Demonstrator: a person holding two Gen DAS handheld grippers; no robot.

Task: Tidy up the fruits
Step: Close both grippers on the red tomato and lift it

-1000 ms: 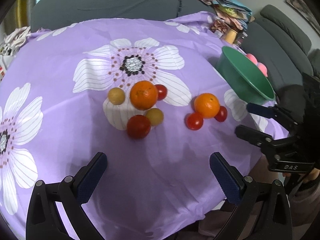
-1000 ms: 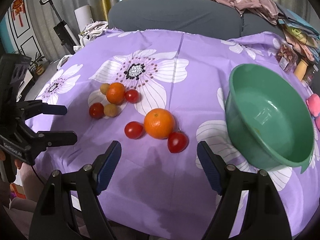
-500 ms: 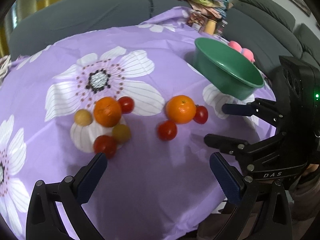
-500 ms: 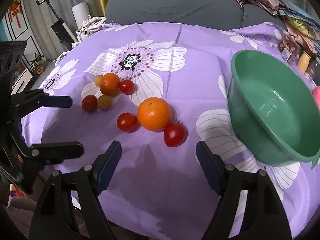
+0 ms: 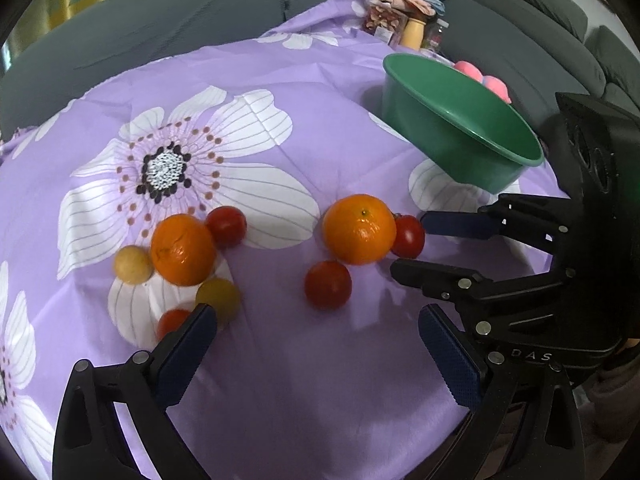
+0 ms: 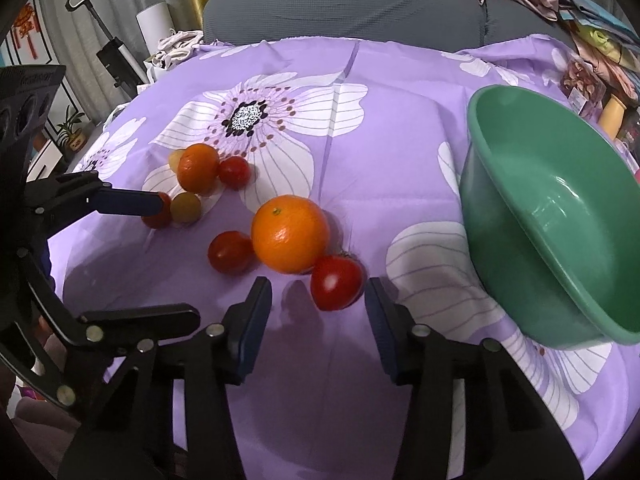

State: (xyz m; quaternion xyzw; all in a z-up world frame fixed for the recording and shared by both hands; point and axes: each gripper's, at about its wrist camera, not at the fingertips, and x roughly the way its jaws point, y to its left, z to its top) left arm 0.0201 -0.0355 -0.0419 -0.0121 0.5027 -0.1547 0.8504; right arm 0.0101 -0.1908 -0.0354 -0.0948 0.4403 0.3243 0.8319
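Observation:
Fruits lie on a purple flowered cloth [image 6: 392,160]. A large orange [image 6: 290,234] has a red tomato [image 6: 335,283] at its front right and another tomato [image 6: 230,251] at its left. A second cluster further left holds a smaller orange [image 6: 198,168], a tomato [image 6: 234,171], two yellow fruits and a partly hidden tomato [image 5: 172,322]. A green bowl [image 6: 560,216] sits at the right, empty. My right gripper [image 6: 318,310] is open, its fingertips flanking the near red tomato. My left gripper [image 5: 316,344] is open, low over the cloth, its left fingertip over the left cluster.
A grey sofa [image 6: 340,4] runs behind the table, with clothes and packets piled at its right end [image 6: 580,40]. Pink objects [image 5: 484,78] lie behind the bowl. The cloth's front edge drops off just under both grippers.
Both grippers have moved forward and down toward the fruits. The right gripper has narrowed and come up around the near red tomato. The left gripper has swung right, closer to the left cluster.

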